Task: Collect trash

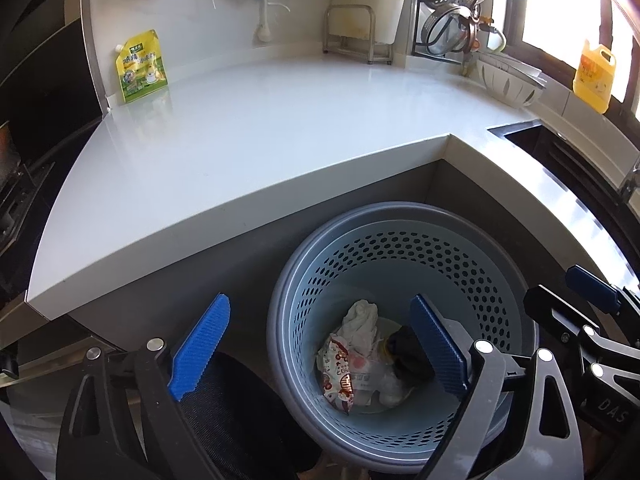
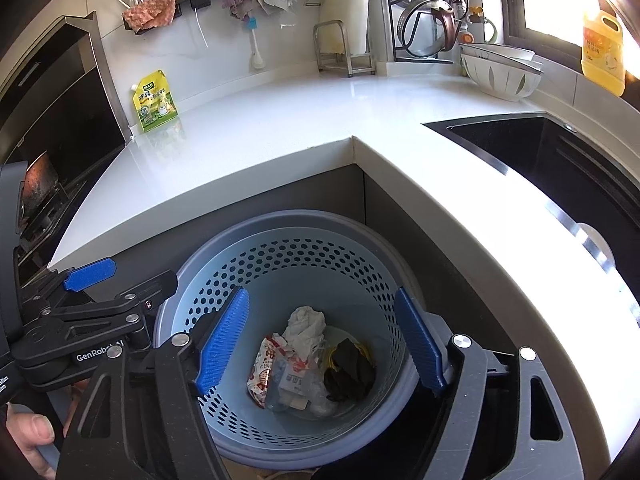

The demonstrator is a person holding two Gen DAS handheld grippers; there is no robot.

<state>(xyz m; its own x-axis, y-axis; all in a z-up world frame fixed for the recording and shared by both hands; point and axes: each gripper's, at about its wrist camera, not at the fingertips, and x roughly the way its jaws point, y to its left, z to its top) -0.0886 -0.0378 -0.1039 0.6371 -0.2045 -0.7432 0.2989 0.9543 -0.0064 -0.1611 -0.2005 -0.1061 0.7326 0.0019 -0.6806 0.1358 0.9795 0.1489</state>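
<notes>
A blue perforated trash bin (image 1: pixel 460 256) (image 2: pixel 280 256) stands on the floor in the inner corner of the white counter. In it lie a crumpled white tissue (image 1: pixel 362 316) (image 2: pixel 306 324), a red and white wrapper (image 1: pixel 340 376) (image 2: pixel 266 368) and a dark crumpled item (image 1: pixel 408 354) (image 2: pixel 350 368). My left gripper (image 1: pixel 320 344) is open and empty above the bin's left rim. My right gripper (image 2: pixel 324 340) is open and empty above the bin's mouth. The left gripper also shows in the right wrist view (image 2: pixel 90 274), and the right gripper shows in the left wrist view (image 1: pixel 592 286).
A green and yellow pouch (image 1: pixel 142 66) (image 2: pixel 154 102) leans on the wall at the back left of the counter (image 1: pixel 280 120) (image 2: pixel 300 120). White bowls (image 1: pixel 508 80) (image 2: pixel 500 72), a yellow bottle (image 1: pixel 594 76) (image 2: pixel 604 52) and a dish rack stand at the back right. A dark sink (image 2: pixel 560 160) is at right.
</notes>
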